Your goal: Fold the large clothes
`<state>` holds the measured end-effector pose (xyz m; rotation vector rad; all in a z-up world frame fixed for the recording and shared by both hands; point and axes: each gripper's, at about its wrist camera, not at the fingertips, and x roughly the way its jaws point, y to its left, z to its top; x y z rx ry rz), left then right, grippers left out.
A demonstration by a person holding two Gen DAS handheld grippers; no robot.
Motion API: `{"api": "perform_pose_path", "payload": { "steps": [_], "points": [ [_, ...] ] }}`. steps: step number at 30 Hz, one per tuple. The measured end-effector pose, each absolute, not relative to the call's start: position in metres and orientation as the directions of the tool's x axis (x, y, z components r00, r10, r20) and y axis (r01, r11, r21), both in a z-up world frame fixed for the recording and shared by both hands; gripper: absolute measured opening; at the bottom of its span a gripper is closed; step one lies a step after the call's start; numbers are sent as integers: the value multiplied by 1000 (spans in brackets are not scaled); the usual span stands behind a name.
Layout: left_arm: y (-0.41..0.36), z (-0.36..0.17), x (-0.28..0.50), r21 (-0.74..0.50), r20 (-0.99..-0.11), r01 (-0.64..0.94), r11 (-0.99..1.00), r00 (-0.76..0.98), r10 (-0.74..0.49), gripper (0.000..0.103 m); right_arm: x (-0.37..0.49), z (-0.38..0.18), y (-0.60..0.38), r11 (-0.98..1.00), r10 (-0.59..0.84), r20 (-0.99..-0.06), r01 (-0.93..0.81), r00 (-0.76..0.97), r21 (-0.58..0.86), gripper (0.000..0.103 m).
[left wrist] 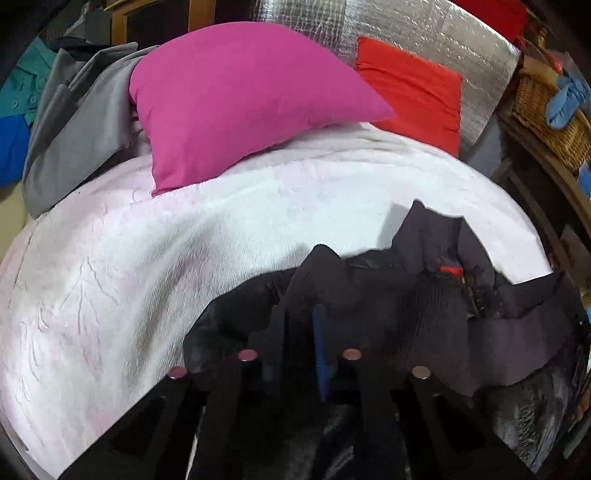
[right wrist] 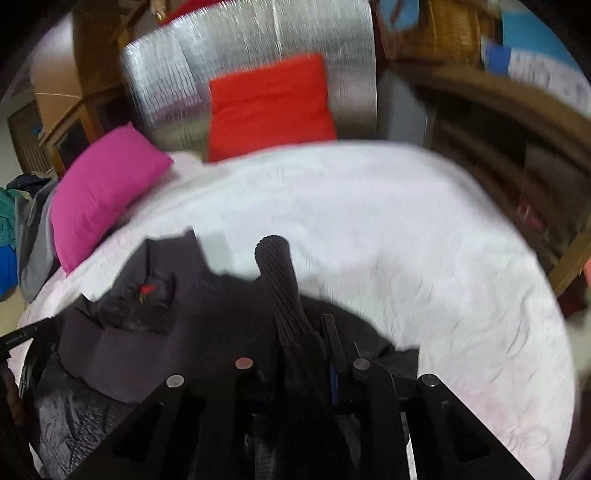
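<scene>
Dark quilted fabric fills the lower part of both views: a black jacket (left wrist: 413, 295) lies crumpled on the white bedspread (left wrist: 184, 251), its collar with a small red tag poking up at right of centre in the left wrist view and at lower left in the right wrist view. No neat fold shows anywhere on it; the cloth is bunched, with the lining turned outward in places, so I judge the folding to be at its very start, with the garment first needing to be lifted and spread flat.

At the bottom centre of the left wrist view, the left gripper (left wrist: 299, 332) has its jaws drawn together on a ridge of the jacket, the cloth rising in a peak just above them. At the bottom centre of the right wrist view, the right gripper (right wrist: 306, 332) is likewise clamped on the jacket, here on a ribbed cuff (right wrist: 277, 269) that stands up out of the jaws.

Across the upper part of both frames sit a pink pillow (left wrist: 236, 103) and a red pillow (left wrist: 413, 92) against a silver foil panel (left wrist: 406, 22). A grey garment (left wrist: 74, 122) lies at the upper left, apparently still unfolded.
</scene>
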<state>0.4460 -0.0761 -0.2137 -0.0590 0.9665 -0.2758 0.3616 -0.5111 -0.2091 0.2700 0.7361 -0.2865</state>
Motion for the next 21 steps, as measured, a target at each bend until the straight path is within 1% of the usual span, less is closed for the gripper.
{"api": "perform_pose_path", "payload": {
  "steps": [3, 5, 9, 12, 14, 16, 18, 19, 21],
  "points": [
    [-67, -203, 454, -216, -761, 174, 961, 587, -277, 12, 367, -201, -518, 911, -176, -642, 371, 746, 180, 21],
    [-64, -197, 461, -229, -736, 150, 962, 620, -271, 12, 371, -201, -523, 900, -174, -630, 382, 757, 210, 20],
    [-64, -206, 476, -228, -741, 93, 969, 630, -235, 11, 389, -209, -534, 871, -175, -618, 414, 767, 266, 21],
    [-65, -224, 497, -222, -774, 36, 974, 602, -199, 10, 409, -229, -545, 847, -179, -648, 451, 741, 282, 21],
    [-62, -235, 508, -203, -798, -5, 979, 581, -162, 8, 423, -243, -550, 838, -192, -671, 476, 716, 269, 21],
    [-57, -244, 514, -183, -815, -46, 982, 565, -126, 5, 435, -258, -559, 822, -173, -702, 494, 691, 284, 21],
    [-51, -257, 522, -150, -843, -90, 985, 531, -81, 5, 442, -272, -568, 798, -145, -738, 519, 659, 306, 21],
    [-48, -263, 525, -159, -859, -102, 982, 504, -87, 5, 444, -276, -570, 792, -133, -751, 524, 647, 312, 21],
    [-45, -268, 527, -188, -873, -107, 976, 473, -116, 5, 445, -280, -573, 783, -115, -762, 530, 638, 326, 26]
  ]
}}
